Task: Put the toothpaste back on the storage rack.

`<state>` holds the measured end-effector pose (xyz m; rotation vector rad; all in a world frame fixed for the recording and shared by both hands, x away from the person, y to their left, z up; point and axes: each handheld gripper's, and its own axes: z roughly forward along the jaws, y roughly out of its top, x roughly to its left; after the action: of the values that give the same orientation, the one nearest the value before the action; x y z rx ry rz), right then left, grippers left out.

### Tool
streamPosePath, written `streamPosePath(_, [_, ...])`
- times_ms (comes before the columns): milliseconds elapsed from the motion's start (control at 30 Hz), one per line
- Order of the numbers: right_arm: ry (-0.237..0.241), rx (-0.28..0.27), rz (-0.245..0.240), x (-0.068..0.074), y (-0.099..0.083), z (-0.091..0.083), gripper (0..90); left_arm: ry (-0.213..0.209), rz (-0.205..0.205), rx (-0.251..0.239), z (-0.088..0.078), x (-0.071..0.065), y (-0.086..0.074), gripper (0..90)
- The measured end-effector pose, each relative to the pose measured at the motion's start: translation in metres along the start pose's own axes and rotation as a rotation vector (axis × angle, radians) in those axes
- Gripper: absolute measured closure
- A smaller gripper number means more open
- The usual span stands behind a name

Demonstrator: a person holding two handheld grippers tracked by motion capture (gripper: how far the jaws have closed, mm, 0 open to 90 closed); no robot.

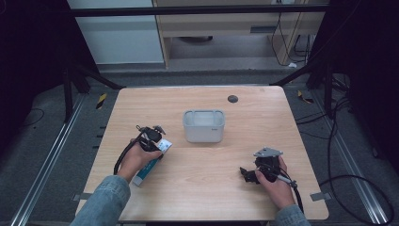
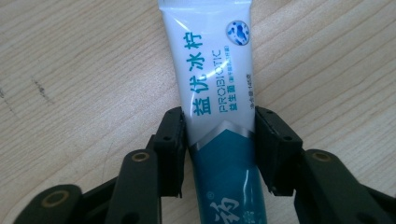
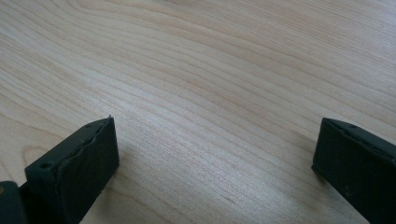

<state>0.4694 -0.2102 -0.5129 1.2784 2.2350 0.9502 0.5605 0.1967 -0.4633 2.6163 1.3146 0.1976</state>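
Observation:
A white and teal toothpaste tube (image 1: pixel 149 167) lies flat on the wooden table (image 1: pixel 211 188) at the left. My left gripper (image 1: pixel 157 149) comes down on it from above. In the left gripper view the two black jaws press against both sides of the tube (image 2: pixel 212 79) where white meets teal, so the left gripper (image 2: pixel 218 128) is shut on it. My right gripper (image 1: pixel 245 174) rests low over the table at the right, pointing left. Its jaws stand wide apart in the right gripper view, with bare wood between them (image 3: pixel 215 140).
A small grey-white bin (image 1: pixel 203 134) stands open-topped at the table's middle, beyond and between both hands. A dark round grommet (image 1: pixel 232 99) sits near the far edge. Cables trail from each gripper toward the person.

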Motion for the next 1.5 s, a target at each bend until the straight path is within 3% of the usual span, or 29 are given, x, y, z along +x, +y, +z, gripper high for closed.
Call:
streamPosePath(200, [0.000, 0.000, 0.000, 0.000, 0.000, 0.000, 0.5, -0.003, 0.021, 0.004, -0.001, -0.003, 0.000, 62.9])
streamPosePath(667, [0.000, 0.000, 0.000, 0.000, 0.000, 0.000, 0.5, 0.005, 0.047, -0.043, -0.009, -0.005, -0.006, 77.4])
streamPosePath(767, [0.000, 0.000, 0.000, 0.000, 0.000, 0.000, 0.5, 0.019, 0.051, -0.061, -0.011, -0.006, -0.008, 78.1])
streamPosePath(967, [0.000, 0.000, 0.000, 0.000, 0.000, 0.000, 0.5, 0.046, 0.043, -0.149, -0.027, -0.006, -0.012, 78.5])
streamPosePath(1300, [-0.001, 0.000, 0.000, 0.000, 0.000, 0.000, 0.5, 0.056, 0.065, -0.205, -0.043, -0.012, -0.016, 78.7])
streamPosePath(1500, [0.000, 0.000, 0.000, 0.000, 0.000, 0.000, 0.5, 0.060, 0.054, -0.247, -0.051, -0.011, -0.017, 78.8])
